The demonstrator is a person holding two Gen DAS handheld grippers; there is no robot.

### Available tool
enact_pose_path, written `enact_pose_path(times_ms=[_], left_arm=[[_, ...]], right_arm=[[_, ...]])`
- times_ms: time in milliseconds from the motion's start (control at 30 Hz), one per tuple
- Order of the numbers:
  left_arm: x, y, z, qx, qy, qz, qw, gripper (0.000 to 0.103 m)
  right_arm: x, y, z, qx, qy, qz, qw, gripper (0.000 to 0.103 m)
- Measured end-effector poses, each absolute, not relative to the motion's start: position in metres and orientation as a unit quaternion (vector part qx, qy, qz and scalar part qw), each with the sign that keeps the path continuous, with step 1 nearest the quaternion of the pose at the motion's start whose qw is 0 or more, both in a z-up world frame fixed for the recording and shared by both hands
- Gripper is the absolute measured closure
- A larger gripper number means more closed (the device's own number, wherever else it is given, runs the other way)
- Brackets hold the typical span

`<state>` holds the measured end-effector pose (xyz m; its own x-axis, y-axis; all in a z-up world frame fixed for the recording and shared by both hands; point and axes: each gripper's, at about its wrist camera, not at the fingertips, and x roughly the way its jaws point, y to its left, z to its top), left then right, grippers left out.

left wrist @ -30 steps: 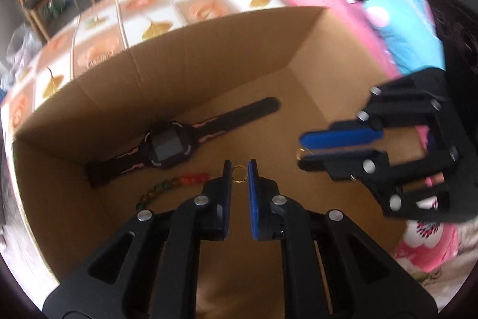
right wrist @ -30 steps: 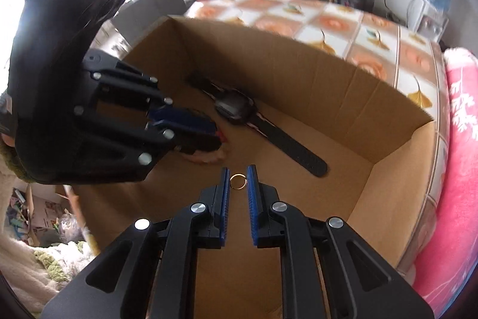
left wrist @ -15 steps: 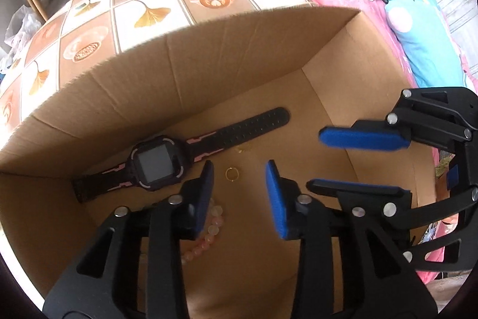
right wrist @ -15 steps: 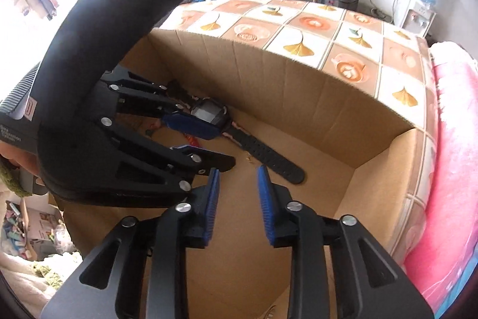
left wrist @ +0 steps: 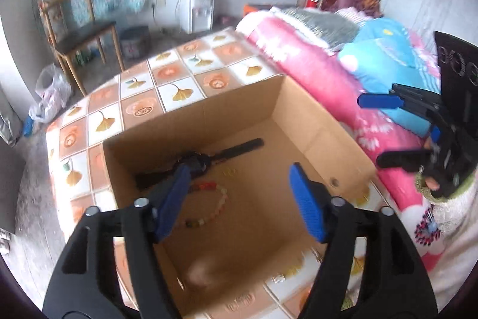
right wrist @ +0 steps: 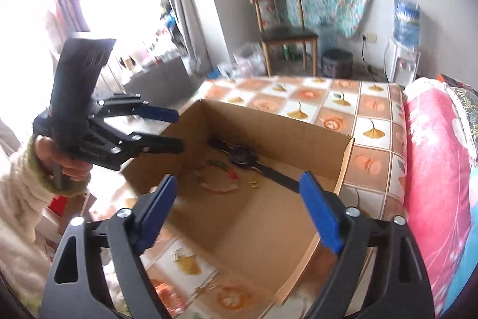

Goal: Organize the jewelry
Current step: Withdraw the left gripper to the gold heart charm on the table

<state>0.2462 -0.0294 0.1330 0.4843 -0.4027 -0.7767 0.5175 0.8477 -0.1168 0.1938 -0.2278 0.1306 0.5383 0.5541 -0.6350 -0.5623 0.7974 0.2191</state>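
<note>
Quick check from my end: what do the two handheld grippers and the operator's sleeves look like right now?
Both the left gripper and right gripper are black, skeletal linkage frames with silver pivot bolts and ribbed blue pads on the fingers. The left hand wears a cream knit sleeve with a green cuff. No cables visible.

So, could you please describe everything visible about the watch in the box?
The watch is black, with a rounded dark case and a long strap that looks rubbery. It lies flat and stretched out on the floor of the cardboard box, near the far wall. The left gripper's blue fingers partly hide its case. The bead bracelet lies just in front; contact between them is unclear.
</note>
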Motion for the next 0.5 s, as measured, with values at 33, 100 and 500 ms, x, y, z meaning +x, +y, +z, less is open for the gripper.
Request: enact_pose_path(times_ms=[33,100,500], left_arm=[[0.232,-0.026,0.134,0.065,0.428,-0.274,0.859,0.034],[0.210,-0.018,0.133,0.061,0.422,-0.277,0.861,0.030],[0.134,0.005,0.051,0.024,0.454,-0.219,0.863,0.027]], right_arm=[[0.181,-0.232,0.134,-0.003,0.349,0.320,0.881,0.016],[0.160,-0.236,0.137,0.002,0.330,0.319,0.888,0.014],[0.129,-0.238,0.042,0.110,0.433,0.304,0.842,0.013]])
